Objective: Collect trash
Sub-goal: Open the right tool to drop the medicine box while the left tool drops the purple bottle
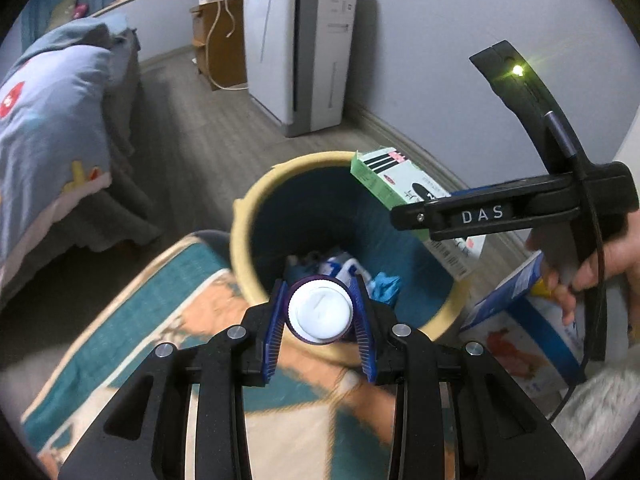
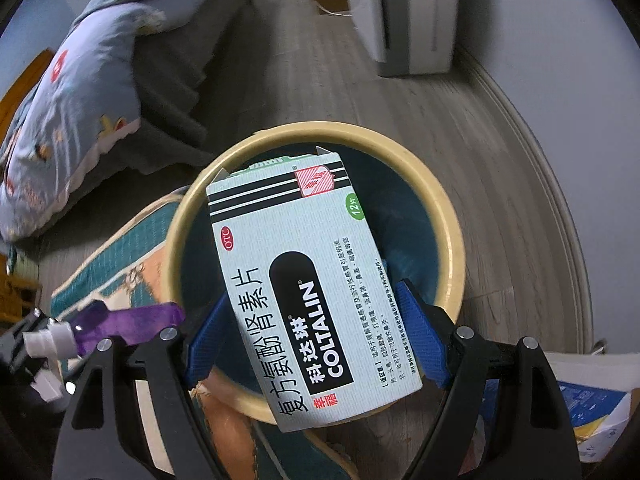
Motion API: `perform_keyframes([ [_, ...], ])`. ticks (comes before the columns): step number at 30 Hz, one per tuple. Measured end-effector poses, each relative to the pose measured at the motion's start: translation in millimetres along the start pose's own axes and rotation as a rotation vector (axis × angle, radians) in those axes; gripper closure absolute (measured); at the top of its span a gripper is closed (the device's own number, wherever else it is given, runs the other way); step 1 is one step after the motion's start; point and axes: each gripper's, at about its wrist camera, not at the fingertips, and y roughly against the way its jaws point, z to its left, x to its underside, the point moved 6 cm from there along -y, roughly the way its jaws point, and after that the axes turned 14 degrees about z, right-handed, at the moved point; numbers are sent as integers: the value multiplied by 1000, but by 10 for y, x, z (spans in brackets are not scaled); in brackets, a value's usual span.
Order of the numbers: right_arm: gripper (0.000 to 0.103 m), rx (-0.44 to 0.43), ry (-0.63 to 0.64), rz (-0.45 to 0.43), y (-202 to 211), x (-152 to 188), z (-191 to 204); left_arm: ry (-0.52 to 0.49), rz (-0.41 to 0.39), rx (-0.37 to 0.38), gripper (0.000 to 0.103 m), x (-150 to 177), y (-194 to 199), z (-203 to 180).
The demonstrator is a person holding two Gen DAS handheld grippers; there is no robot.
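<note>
**Mei:** Over the bin, from the left wrist view, what's the left gripper (image 1: 320, 316) got?

**Tao:** Its ribbed blue pads (image 1: 275, 328) pinch a small purple bottle (image 1: 320, 312), seen end-on: a round white disc inside a ridged violet ring. It hangs above the near edge of the trash bin (image 1: 240, 240).

**Mei:** And the bin itself?

**Tao:** Round, with a thick cream rim and a dark teal inside. Crumpled blue and white scraps (image 1: 352, 276) lie at the bottom. A patterned rug (image 1: 160, 304) in teal, peach and cream lies under it, on grey wood-look flooring (image 1: 208, 136).

**Mei:** Anything else there?

**Tao:** The right gripper (image 1: 404, 216) comes in from the side, matt black, its handle in a hand (image 1: 592, 268), carrying a green-edged medicine box (image 1: 384, 180) over the far rim. Behind: a bed with a blue quilt (image 1: 52, 120), a white boxy appliance (image 1: 300, 48), a brown cabinet (image 1: 224, 36), a pale wall with skirting.

**Mei:** Now the right wrist view.

**Tao:** The right gripper (image 2: 316, 336) stands wide, blue pads (image 2: 420, 336) pressed on both long edges of the medicine box (image 2: 296, 280), flat pale-green card with black stripes and a glossy black label. It is tilted over the trash bin (image 2: 448, 220) mouth.

**Mei:** And the bottle?

**Tao:** Translucent purple bottle (image 2: 132, 320) with a white nozzle, low at the side, beside the rim. A blue and white carton (image 2: 592, 412) lies on the floor.
</note>
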Motion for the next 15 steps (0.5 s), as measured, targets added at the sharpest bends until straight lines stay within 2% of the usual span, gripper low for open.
perform_keyframes([
  [5,24,-40,-57,18,-67,3,-117,-18,20,4,69,-70,-250,-141],
  [10,24,-7,-50,41,-184,-28,-158,-33,62,-15,69,-69,-450,-151],
  [13,23,-20,-59,57,-268,-35,-179,-12,82,-23,69,-76,-542,-98],
  [15,23,-14,-59,62,-304,-44,-191,1,85,-31,66,-78,-562,-54],
])
